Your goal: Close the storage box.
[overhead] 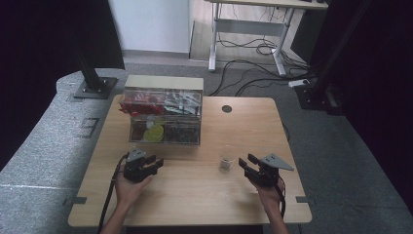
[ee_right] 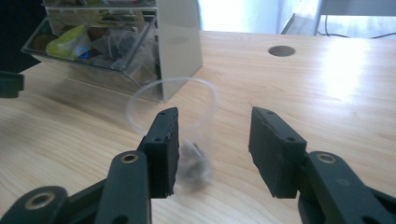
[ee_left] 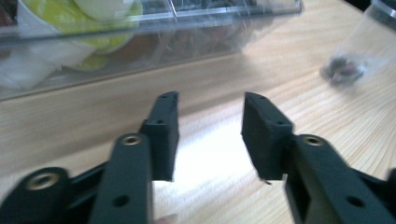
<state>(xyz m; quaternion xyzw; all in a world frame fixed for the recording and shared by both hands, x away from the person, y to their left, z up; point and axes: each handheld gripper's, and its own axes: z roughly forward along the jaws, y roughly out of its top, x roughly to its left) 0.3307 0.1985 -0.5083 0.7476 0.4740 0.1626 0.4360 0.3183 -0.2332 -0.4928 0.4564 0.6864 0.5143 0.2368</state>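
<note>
Left gripper (overhead: 155,163) part open, empty, box (overhead: 164,117) just ahead. Right gripper (overhead: 246,166) part open, empty; cup (overhead: 227,160) stands just beyond its jaws, toward the left one

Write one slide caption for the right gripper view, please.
Open right tongs face a clear plastic cup on the table.

Light wooden table (overhead: 195,190): clear plastic compartment box (overhead: 164,117) at rear left, holding packets. Clear plastic cup (overhead: 227,159) stands before it, to the right.
</note>
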